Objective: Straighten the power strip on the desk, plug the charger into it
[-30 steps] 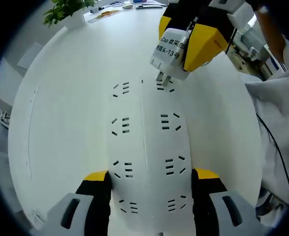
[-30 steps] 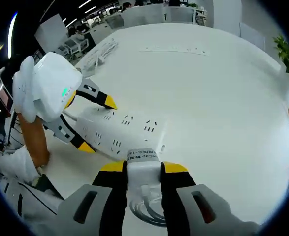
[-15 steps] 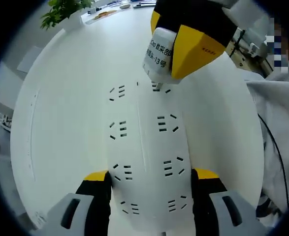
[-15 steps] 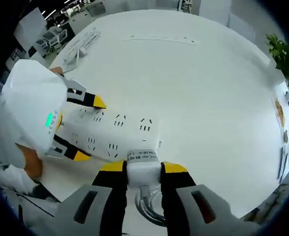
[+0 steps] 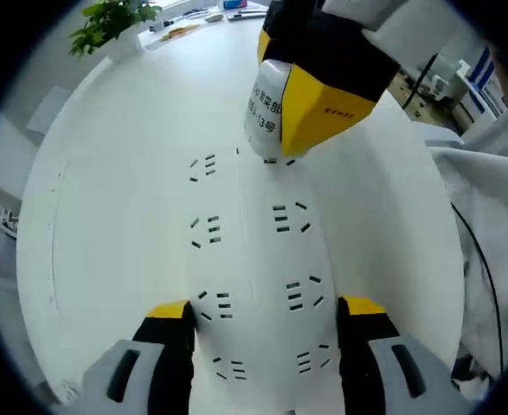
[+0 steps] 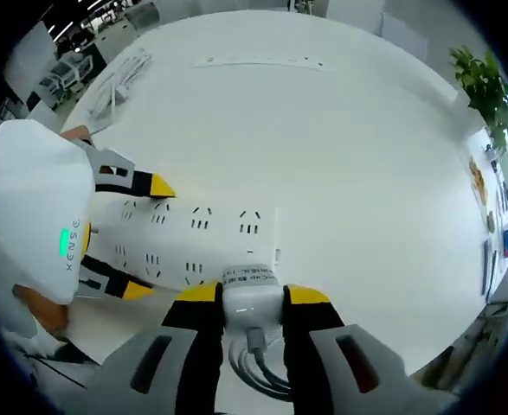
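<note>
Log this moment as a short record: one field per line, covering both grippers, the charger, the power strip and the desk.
left gripper: jaws on either side of the power strip's near end, holding it on the desk
right gripper: shut on the charger, pressing it down at the strip
charger: white, labelled, upright over a far-end socket; prongs no longer visible in the left gripper view
power strip: white, two rows of sockets, lying flat
desk: white, round-edged
plant: green, at the desk's far edge

desk (image 5: 115,173): big, white, round-looking
power strip (image 5: 258,285): white, lies flat on the desk
plant (image 5: 111,19): green, at the far edge
second strip (image 6: 262,62): long, white, lies far off
</note>
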`<state>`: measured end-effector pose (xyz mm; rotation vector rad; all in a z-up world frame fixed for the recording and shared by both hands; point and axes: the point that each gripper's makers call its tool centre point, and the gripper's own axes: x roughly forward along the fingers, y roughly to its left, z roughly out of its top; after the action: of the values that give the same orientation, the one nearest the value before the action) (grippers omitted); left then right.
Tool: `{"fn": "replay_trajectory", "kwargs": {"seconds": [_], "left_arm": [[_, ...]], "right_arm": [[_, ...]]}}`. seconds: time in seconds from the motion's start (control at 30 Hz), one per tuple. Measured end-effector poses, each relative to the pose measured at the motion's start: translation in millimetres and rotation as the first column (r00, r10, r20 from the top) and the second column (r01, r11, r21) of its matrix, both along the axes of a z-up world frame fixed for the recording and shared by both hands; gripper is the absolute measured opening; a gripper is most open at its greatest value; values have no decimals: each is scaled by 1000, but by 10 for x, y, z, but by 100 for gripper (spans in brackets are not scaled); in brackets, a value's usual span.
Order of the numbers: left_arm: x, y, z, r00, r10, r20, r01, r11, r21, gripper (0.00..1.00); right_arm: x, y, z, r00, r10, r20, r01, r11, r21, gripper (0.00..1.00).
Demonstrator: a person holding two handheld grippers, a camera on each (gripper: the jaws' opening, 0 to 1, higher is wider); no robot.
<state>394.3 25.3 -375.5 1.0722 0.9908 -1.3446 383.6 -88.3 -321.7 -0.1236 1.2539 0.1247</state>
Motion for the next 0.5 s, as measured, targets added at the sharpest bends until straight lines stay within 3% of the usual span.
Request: {"fn": "replay_trajectory", "kwargs": {"seconds": [0.17, 0.5], "left_arm": [[4, -5, -1, 1000, -1, 1, 1, 1000, 0, 68], [6, -1, -6, 1000, 3, 0, -3, 1000, -3, 69]], "right_arm": [[45, -31, 0, 999, -51, 18, 50, 999, 18, 24], [72, -28, -15, 996, -29, 82, 32, 999, -32, 24]]}}
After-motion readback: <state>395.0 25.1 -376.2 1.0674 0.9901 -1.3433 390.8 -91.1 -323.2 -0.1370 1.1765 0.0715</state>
